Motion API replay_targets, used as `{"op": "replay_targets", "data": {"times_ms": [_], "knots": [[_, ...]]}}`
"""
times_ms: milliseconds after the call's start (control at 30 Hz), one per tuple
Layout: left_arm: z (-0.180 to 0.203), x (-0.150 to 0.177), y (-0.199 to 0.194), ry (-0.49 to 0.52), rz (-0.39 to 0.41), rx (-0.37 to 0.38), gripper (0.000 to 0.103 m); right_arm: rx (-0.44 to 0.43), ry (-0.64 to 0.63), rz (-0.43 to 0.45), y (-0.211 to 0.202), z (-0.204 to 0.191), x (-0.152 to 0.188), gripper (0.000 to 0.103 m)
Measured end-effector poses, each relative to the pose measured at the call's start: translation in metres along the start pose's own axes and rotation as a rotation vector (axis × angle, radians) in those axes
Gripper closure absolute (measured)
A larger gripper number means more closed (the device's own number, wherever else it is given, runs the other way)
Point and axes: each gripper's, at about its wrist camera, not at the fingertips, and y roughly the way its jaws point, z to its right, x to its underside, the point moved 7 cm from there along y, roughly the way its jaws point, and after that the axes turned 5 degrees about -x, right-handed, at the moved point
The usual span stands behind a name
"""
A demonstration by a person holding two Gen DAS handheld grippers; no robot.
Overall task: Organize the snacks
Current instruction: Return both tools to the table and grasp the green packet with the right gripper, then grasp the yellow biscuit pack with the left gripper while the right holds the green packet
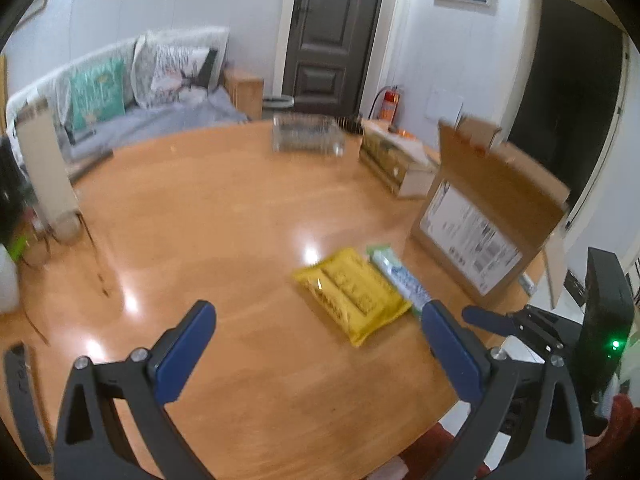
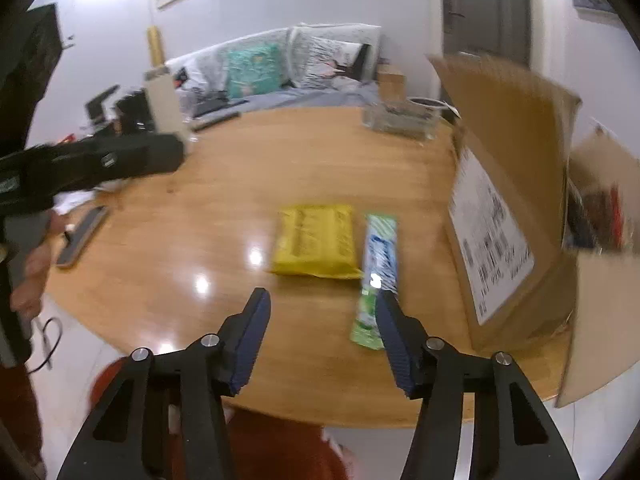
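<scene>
A yellow snack packet (image 1: 352,292) (image 2: 316,242) lies flat on the round wooden table (image 1: 220,220) (image 2: 240,168). A long green, white and blue packet (image 1: 400,276) (image 2: 380,256) lies right beside it, on the side of an open cardboard box (image 1: 480,220) (image 2: 512,200). My left gripper (image 1: 317,305) hangs wide open above the table in front of the yellow packet, holding nothing. My right gripper (image 2: 323,294) is open at a narrower gap near the table's front edge, empty, its right finger beside the long packet's near end.
A clear wire basket (image 1: 308,136) (image 2: 400,120) stands at the table's far side, with a low carton (image 1: 396,156) next to it. A phone (image 2: 82,236) lies near the left edge. Dark items show inside the cardboard box (image 2: 600,216). A sofa stands beyond the table.
</scene>
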Motion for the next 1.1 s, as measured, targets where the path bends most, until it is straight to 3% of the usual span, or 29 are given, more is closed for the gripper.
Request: {"op": "replay_targets", "data": {"times_ms": [233,300,433,600,667,700,767,1100], "knots": [[0.026,0.014,0.056,-0.021,-0.100,0.048,0.001,0.070,0.025,-0.002,0.036,0.025,0.008,0.060],[0.033,0.012,0.066,-0.020,-0.111,0.047,0.001,0.077,0.011,-0.006,0.041,0.028,0.007,0.071],[0.042,0.008,0.087,-0.016,-0.138,0.039,0.001,0.093,0.000,0.009,0.049,0.030,0.004,0.079],[0.047,-0.001,0.113,-0.032,-0.162,0.014,0.002,0.115,0.016,0.033,0.049,0.035,0.002,0.080],[0.049,-0.003,0.121,-0.040,-0.168,0.004,0.008,0.113,0.015,0.037,0.047,0.034,0.003,0.080],[0.048,-0.002,0.124,-0.040,-0.174,-0.001,0.016,0.111,0.016,0.039,0.047,0.035,0.003,0.080],[0.050,-0.002,0.127,-0.016,-0.163,-0.025,0.022,0.106,0.025,0.043,0.048,0.036,0.002,0.080],[0.033,0.019,0.101,0.041,-0.153,0.056,0.029,0.103,0.041,0.044,0.045,0.043,0.004,0.080]]}}
